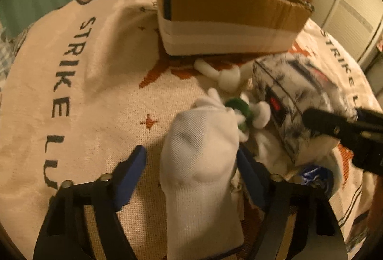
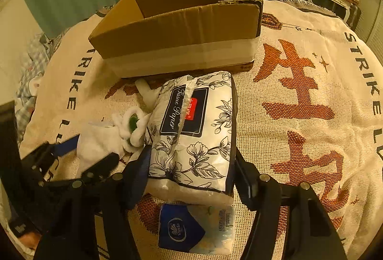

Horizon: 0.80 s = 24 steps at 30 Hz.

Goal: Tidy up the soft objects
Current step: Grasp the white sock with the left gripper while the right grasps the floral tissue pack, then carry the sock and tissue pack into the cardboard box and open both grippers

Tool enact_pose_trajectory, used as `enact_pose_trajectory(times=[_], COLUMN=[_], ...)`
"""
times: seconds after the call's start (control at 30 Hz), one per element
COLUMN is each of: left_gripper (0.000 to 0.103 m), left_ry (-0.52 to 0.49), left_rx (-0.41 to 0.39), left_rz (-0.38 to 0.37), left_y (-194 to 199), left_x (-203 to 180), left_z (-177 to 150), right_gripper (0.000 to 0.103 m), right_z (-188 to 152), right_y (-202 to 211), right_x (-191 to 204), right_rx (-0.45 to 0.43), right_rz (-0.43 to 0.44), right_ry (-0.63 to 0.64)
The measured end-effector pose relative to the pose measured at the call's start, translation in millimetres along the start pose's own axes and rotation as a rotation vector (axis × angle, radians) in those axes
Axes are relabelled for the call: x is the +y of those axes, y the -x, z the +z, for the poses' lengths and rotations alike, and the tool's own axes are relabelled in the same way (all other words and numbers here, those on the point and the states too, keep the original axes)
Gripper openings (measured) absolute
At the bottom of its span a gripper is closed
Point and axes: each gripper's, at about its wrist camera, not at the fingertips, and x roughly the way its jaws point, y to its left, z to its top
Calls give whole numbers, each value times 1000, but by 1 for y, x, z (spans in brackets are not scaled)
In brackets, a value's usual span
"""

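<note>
blanket (image 2: 299, 97) we work on, bare to the right | cardboard box (image 2: 182, 27) open, just behind the pile | right gripper (image 2: 191, 164) jaws pressing floral tissue pack (image 2: 191, 125) | left gripper (image 1: 191, 164) half-closed, sock (image 1: 201, 164) between, one pad clear | risk: sock slips, pack snags box rim

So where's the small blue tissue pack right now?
In the right wrist view the small blue tissue pack lies on the blanket at bottom centre, directly below the floral tissue pack, touching its near end.
</note>
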Motion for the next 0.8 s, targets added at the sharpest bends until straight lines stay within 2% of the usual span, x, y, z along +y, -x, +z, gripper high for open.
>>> enact_pose_trajectory(times=[0.03,0.13,0.2,0.4,0.6,0.8], left_gripper=[57,47,45,44,44,44], left_ry=[-4,-1,-13,24,1,-11], left_rx=[3,-4,-15,-64,-156,-257], left_rz=[-8,-28,-13,-23,-24,-52], left_y=[0,6,13,46,97,142], left_x=[0,0,0,13,8,3], left_z=[0,1,0,4,18,48], right_gripper=[61,57,54,50,49,49], right_z=[0,1,0,-5,2,24], right_y=[1,6,14,51,106,156], right_x=[0,1,2,7,21,37], right_rx=[-2,-13,-30,-97,-238,-374], right_rz=[0,-2,-2,-3,-27,-28], right_ry=[1,4,4,-4,47,115])
